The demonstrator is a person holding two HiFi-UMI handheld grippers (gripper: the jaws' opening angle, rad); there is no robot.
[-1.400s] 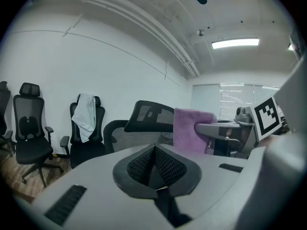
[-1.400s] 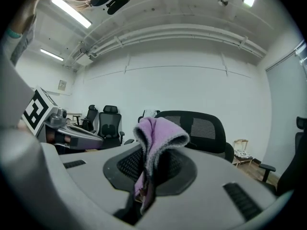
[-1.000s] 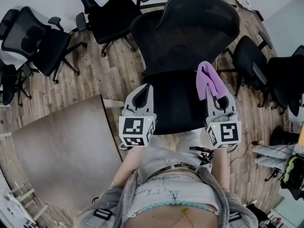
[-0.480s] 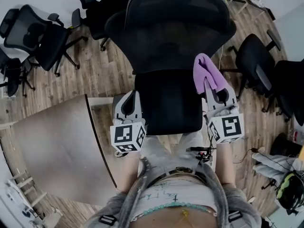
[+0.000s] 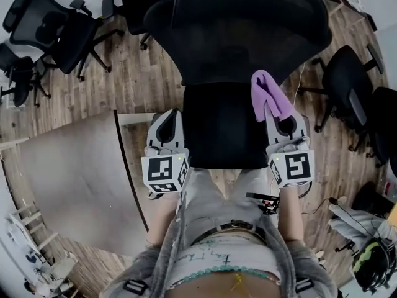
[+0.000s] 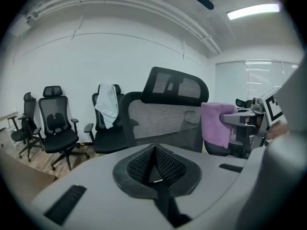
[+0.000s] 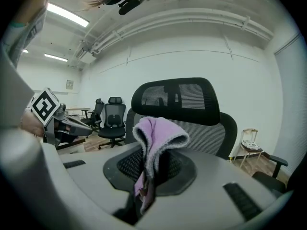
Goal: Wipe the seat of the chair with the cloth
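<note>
A black mesh-backed office chair [image 5: 248, 30] stands right in front of me, with its dark seat [image 5: 220, 129] between both grippers. My right gripper [image 5: 276, 112] hovers over the seat's right edge, shut on a purple cloth [image 5: 267, 92] that sticks up and droops from its jaws. In the right gripper view the cloth [image 7: 156, 135] hangs folded in front of the backrest [image 7: 192, 104]. My left gripper [image 5: 166, 124] is at the seat's left edge, shut with nothing in it. In the left gripper view the left gripper [image 6: 154, 150] points at the backrest [image 6: 163, 121], with the cloth [image 6: 214, 123] to the right.
A brown tabletop [image 5: 68, 185] lies at my lower left. Several other black office chairs stand around on the wood floor, at the far left [image 5: 56, 30] and right [image 5: 347, 85]. One chair carries a white garment [image 6: 108, 104].
The chair now sits more centred and closer below me. Both grippers have stayed near the seat's front corners, the left one shifting slightly left. The cloth is still held.
</note>
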